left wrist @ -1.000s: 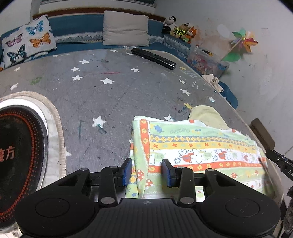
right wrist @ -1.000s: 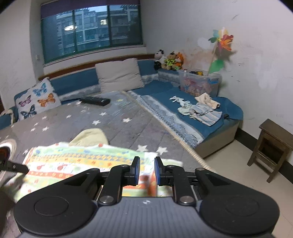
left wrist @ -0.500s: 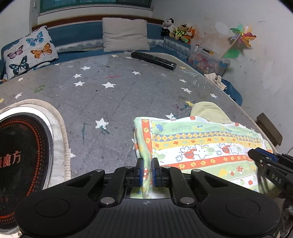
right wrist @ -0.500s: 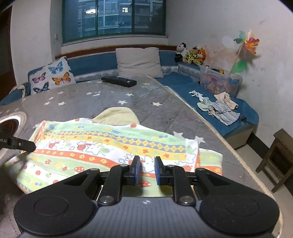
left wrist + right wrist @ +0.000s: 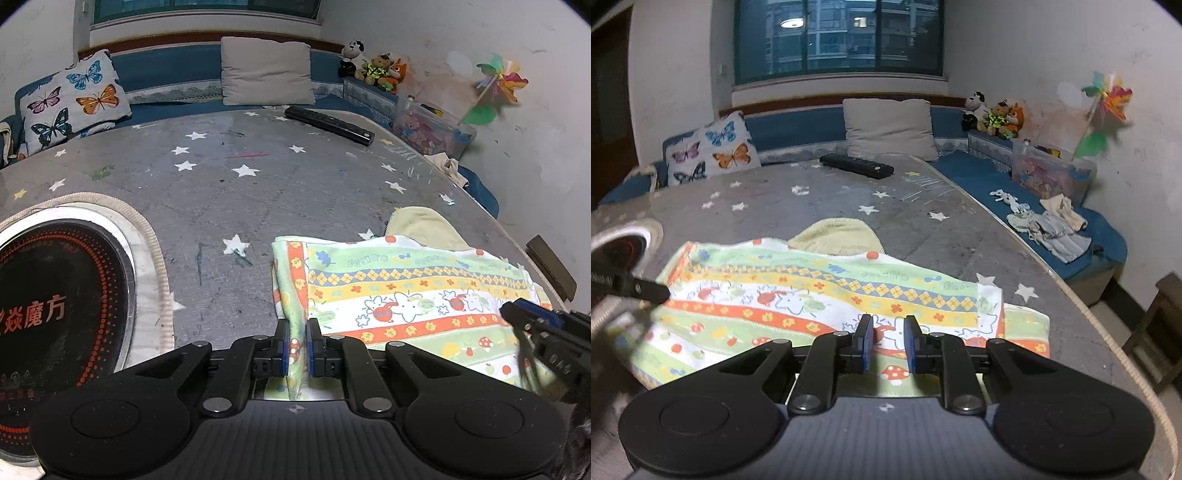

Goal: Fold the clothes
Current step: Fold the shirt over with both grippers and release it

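Observation:
A colourful striped child's garment point(image 5: 406, 295) lies on the grey star-print table, folded over a pale yellow cloth point(image 5: 424, 227). My left gripper point(image 5: 295, 347) is shut on the garment's near left edge. My right gripper point(image 5: 888, 345) is shut on the garment's near right edge point(image 5: 897, 373), with a narrow gap between its blue pads point(image 5: 866, 341). The garment point(image 5: 812, 295) stretches between both grippers. The right gripper also shows at the right edge of the left wrist view point(image 5: 535, 325), and the left gripper at the left edge of the right wrist view point(image 5: 635, 288).
A round black cooktop point(image 5: 55, 314) with a white rim sits at the table's left. A black remote point(image 5: 328, 125) lies at the far side. Cushions point(image 5: 266, 70), plush toys point(image 5: 993, 116), a toy box point(image 5: 1049, 173) and loose clothes point(image 5: 1049, 229) are on the blue bench. A wooden stool point(image 5: 1160, 325) stands right.
My left gripper has shut on the garment's left edge. Both grippers have lifted and pulled back, and the garment now spreads flatter between them.

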`<state>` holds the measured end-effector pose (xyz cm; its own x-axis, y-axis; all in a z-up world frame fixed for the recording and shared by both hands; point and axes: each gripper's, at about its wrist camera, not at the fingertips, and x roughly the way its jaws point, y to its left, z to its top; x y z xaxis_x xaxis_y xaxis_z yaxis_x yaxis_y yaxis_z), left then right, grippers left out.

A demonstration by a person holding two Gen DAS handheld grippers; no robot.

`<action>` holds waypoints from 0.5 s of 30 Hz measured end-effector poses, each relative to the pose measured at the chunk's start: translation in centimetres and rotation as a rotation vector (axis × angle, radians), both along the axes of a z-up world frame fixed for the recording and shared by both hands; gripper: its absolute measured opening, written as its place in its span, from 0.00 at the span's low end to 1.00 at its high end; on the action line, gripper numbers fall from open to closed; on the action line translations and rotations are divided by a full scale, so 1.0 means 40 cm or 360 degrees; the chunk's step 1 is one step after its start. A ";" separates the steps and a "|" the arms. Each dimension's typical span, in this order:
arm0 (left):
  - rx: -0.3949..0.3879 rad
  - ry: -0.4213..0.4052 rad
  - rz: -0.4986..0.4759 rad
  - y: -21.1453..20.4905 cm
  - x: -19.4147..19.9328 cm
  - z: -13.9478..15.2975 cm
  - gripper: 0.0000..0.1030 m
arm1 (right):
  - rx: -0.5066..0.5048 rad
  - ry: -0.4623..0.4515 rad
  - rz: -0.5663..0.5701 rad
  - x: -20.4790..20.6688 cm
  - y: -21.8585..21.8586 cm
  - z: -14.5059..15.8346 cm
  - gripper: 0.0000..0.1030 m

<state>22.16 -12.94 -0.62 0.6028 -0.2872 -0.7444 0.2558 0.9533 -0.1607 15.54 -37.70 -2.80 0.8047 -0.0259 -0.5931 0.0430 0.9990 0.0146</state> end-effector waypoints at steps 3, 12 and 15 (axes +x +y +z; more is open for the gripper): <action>0.0001 -0.0003 -0.0001 0.001 -0.008 0.003 0.15 | 0.0072 -0.0025 -0.0004 -0.019 -0.009 0.016 0.18; 0.0011 -0.0012 -0.0032 -0.004 -0.049 0.016 0.50 | 0.0080 -0.0030 0.0103 -0.073 0.033 0.030 0.36; 0.0017 -0.0024 -0.0046 -0.006 -0.065 0.019 0.54 | 0.0093 -0.0037 0.0124 -0.088 0.046 0.032 0.38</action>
